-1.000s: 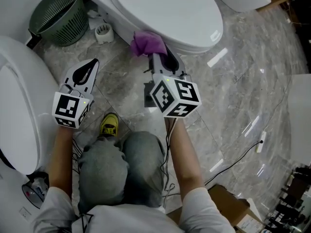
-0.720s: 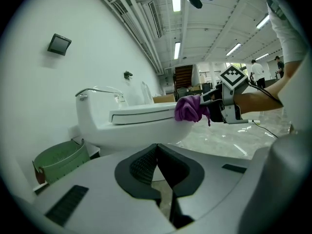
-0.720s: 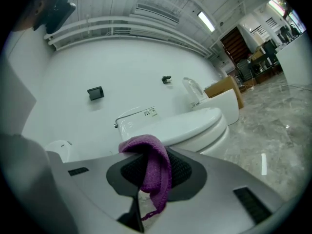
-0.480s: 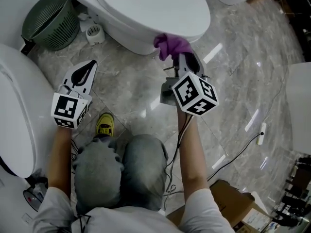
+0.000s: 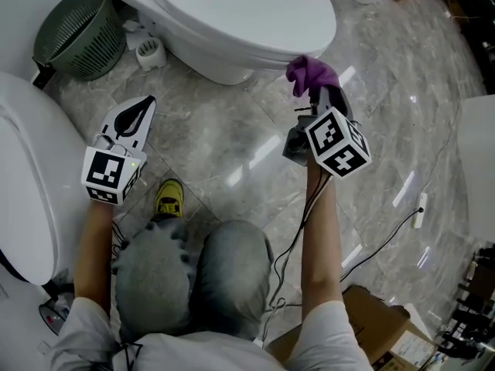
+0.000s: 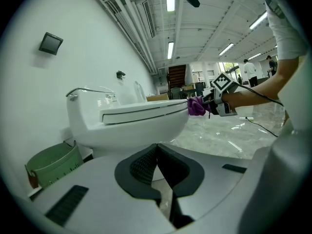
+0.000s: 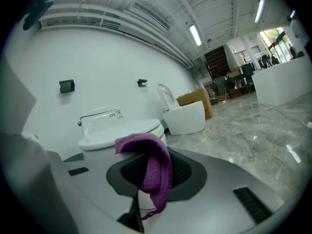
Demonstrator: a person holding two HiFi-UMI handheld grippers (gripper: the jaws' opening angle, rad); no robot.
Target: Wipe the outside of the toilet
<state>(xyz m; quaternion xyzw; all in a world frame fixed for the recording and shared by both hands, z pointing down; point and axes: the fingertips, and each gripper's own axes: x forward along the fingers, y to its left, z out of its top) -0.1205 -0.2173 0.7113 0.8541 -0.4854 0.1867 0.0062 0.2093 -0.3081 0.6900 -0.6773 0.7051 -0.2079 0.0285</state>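
Now, head view: person crouches on a marble floor (image 5: 232, 149), both arms out in front.
Toilet: white toilet (image 5: 240, 14) at top of view, lid down; long axis runs from tank at upper L to front rim at R.
R side: right gripper (image 5: 319, 93) sits at the front-R curve of the rim w/ a purple cloth (image 5: 309, 73) bunched at its tip. Cloth is right at the rim, touching or a hair off; can't tell.
L side: left gripper (image 5: 143, 107) hangs over bare floor, well apart from the bowl, near a green bin (image 5: 77, 29).
Left gripper view: jaws of the left gripper (image 6: 157, 150) are pressed together, nothing btw them. Toilet (image 6: 131, 121) stands ahead; cloth (image 6: 196, 106) shows at the tip of its rim.
Right gripper view: right gripper (image 7: 155, 162) is clamped on the cloth (image 7: 157, 174), which droops over the pads. Toilet (image 7: 119, 133) lies ahead and a bit L.
Key relation: R hand is much the nearer. Judging by this, the outer wall lies L of the cloth and curves away along the long axis.
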